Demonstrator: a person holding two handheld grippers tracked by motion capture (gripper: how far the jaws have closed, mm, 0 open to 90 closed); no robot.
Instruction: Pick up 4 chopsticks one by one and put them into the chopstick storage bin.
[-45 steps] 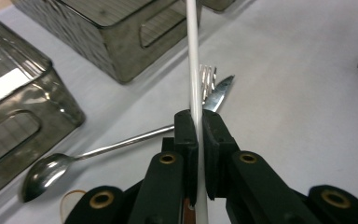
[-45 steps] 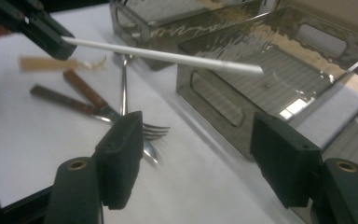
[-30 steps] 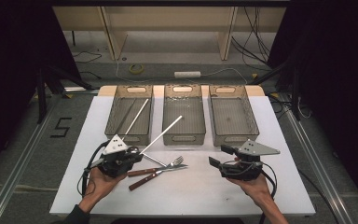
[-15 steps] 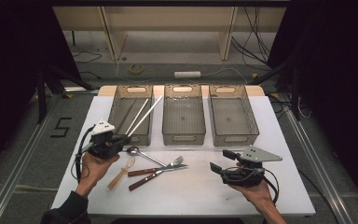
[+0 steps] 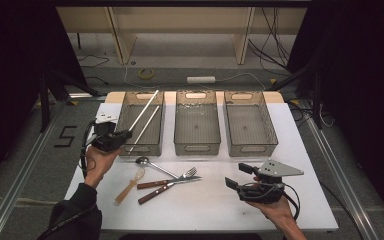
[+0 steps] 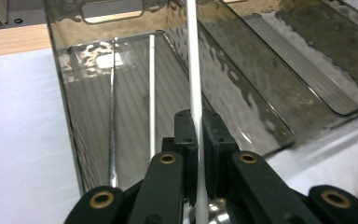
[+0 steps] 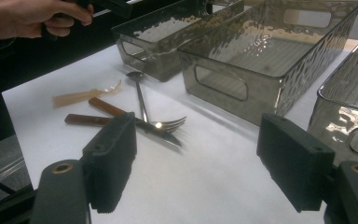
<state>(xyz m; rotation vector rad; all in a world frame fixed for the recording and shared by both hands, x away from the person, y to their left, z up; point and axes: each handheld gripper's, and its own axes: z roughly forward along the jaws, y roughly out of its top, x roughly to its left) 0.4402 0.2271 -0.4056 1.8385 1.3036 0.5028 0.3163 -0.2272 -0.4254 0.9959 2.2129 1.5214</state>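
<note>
Chopstick (image 5: pixel 145 111), white and thin, is clamped in the left gripper (image 5: pixel 122 137) at the near left corner of the left bin (image 5: pixel 157 148) in the high view; it slants up and away over that bin, its far tip above the far rim. A second chopstick (image 5: pixel 144 128) lies inside the same bin. The right gripper (image 5: pixel 236 176) hovers over the bare table (image 5: pixel 210 205) at the near right, jaws apart and holding nothing. Between the hands lie a spoon (image 5: pixel 155 166), a fork (image 5: pixel 167 180), a knife (image 5: pixel 167 186) and a pale plastic spoon (image 5: pixel 129 186).

In the left gripper view the two jaws are pressed together on the chopstick (image 6: pixel 194 93), which runs straight up over the bin (image 6: pixel 72 154). On the bin's floor lie the second chopstick (image 6: pixel 152 98) and, beside it, a thin metal rod (image 6: pixel 112 112).

In the right gripper view the jaws stand wide apart over the table (image 7: pixel 205 182). Beyond them lie the fork (image 7: pixel 170 124), knife (image 7: pixel 121 122), spoon (image 7: pixel 139 91) and plastic spoon (image 7: pixel 86 95), with the middle bin (image 7: pixel 242 100) behind.
</note>
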